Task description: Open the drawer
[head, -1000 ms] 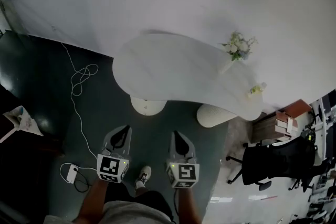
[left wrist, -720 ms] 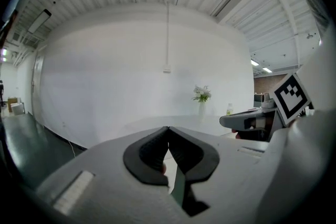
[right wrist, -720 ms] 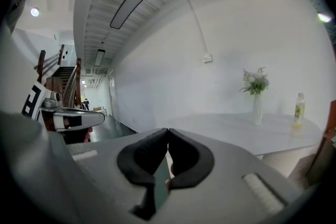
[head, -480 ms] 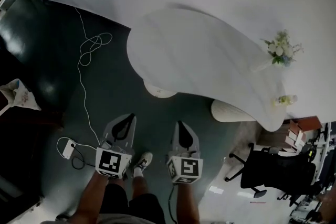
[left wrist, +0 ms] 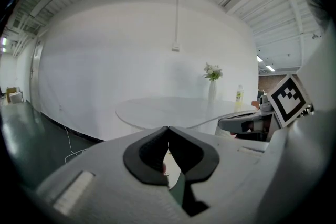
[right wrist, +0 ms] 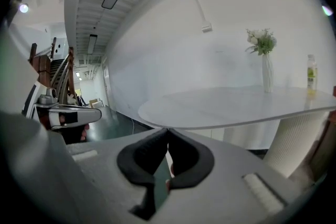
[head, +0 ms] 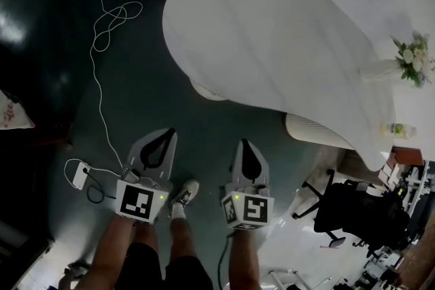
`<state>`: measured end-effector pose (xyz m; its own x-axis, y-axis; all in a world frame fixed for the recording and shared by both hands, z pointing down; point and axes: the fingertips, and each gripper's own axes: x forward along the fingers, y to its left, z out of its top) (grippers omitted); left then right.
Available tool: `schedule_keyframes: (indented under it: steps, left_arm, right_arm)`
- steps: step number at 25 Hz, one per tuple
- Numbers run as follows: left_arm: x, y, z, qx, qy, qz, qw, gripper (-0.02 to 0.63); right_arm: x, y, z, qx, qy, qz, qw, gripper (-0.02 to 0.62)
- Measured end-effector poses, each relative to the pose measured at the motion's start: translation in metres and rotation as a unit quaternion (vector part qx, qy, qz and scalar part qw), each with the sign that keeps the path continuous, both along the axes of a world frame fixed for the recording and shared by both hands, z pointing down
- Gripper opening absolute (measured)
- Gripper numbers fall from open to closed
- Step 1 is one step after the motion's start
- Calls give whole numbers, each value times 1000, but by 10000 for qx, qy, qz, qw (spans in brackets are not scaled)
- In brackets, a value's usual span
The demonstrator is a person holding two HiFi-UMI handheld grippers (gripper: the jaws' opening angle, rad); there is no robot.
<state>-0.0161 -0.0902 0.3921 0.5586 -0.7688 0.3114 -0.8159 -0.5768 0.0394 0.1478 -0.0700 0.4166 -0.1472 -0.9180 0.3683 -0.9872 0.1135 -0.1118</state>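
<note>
Two white pedestals, a ribbed column (head: 316,132) and a smooth round base (head: 207,90), carry the large white curved-top table (head: 272,44) that fills the upper half of the head view. At the table's far right end stand a slim white vase of pale flowers (head: 408,58) and a small yellow-green bottle (head: 397,129). A thin white cable (head: 102,30) loops across the dark green glossy floor (head: 136,98) on the left and runs down to a small white plug block (head: 75,172). A black wheeled office chair (head: 353,210) stands on paler flooring at the lower right, beyond the table's end.

None of the views shows a drawer that I can place.

Open floor lies between the grippers and the table's near edge. The left gripper (head: 165,132) and the right gripper (head: 245,143) are held low, side by side and apart, both pointing forward toward the table and tipped a little downward. A white shoe (head: 185,192) on the person's foot shows between them, and bare forearms (head: 115,241) run down to the bottom edge. In each gripper view the dark pads meet at their tips, so both tools are fully closed with nothing between the jaws.
</note>
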Motion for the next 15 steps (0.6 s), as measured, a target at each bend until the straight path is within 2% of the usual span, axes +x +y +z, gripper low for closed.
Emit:
schedule_keyframes:
  steps: [6,15]
  left_arm:
    - [-6,-23,56,18,-6,18,10000,11]
    - [6,-38,131,161,45,294,9994,11]
  right_arm:
    - [2,-26,49,33,72,39,10000,5]
    - [-8,-47,135,25,201,-67,9998,5]
